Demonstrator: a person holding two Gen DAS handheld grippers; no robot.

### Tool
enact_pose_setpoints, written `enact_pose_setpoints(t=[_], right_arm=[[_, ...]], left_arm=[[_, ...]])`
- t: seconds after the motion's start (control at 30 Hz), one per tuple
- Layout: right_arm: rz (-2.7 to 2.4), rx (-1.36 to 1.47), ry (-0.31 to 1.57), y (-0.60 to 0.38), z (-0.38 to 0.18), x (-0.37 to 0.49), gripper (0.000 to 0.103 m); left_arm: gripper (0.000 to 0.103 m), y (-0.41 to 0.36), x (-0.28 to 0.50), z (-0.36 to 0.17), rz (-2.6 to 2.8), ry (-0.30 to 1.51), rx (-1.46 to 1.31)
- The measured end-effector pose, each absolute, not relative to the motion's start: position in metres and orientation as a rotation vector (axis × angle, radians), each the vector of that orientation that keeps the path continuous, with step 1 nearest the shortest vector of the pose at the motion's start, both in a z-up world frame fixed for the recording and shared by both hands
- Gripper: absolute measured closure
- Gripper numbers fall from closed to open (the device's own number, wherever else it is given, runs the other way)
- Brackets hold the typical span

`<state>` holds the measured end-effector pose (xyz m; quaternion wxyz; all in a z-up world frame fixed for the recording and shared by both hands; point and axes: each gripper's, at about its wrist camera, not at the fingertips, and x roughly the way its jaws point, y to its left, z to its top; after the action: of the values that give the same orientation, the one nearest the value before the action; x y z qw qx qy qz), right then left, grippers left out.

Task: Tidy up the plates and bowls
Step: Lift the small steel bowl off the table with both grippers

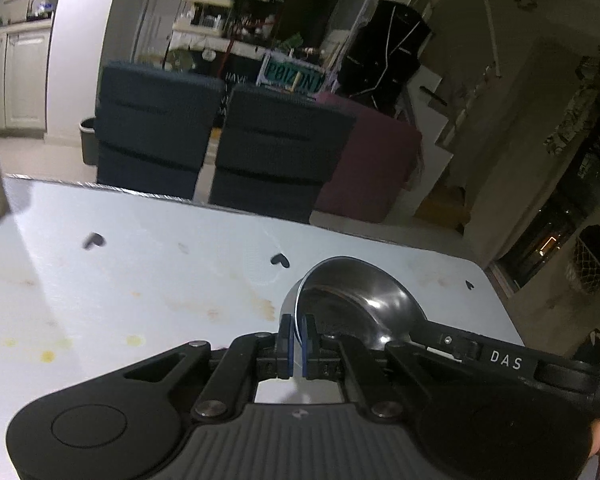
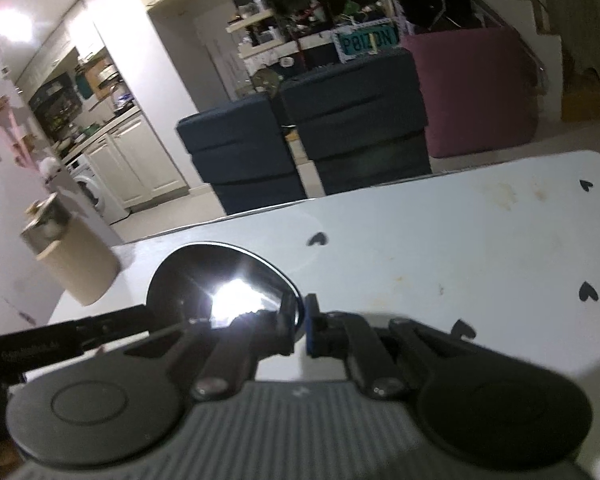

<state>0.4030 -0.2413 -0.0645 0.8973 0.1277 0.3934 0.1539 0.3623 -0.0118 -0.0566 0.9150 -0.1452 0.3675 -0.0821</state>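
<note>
In the left wrist view, the left gripper (image 1: 299,326) sits low in the centre of the frame, its two blue-padded fingers pinched on the rim of a shiny steel bowl (image 1: 360,300). The bowl is tilted, just right of centre, over the pale table (image 1: 140,280). At lower right a black gripper arm crosses in, printed with the white letters "DAS" (image 1: 506,360).

In the right wrist view, the right gripper (image 2: 300,322) is clamped on the right edge of the same steel bowl (image 2: 204,280), left of centre, where a bright glare fills the bowl's inside. The table (image 2: 460,248) carries small black heart marks (image 2: 318,239) and faint brownish stains. A beige cylindrical container (image 2: 76,268) stands at the left edge.

Behind two dark chairs (image 2: 300,140) in the upper middle, a teal sign (image 2: 366,42) reads roughly "P8IZON" (the middle letters are blurred).
</note>
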Motion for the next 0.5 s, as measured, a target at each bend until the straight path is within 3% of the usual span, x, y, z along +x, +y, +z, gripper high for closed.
enact_pose_setpoints(t=[0.5], right_arm=[[0.423,0.282,0.893,-0.192,-0.042,0.305,0.097]], left_arm=[[0.100,0.045,0.239,-0.017,-0.133,0.740,-0.307]])
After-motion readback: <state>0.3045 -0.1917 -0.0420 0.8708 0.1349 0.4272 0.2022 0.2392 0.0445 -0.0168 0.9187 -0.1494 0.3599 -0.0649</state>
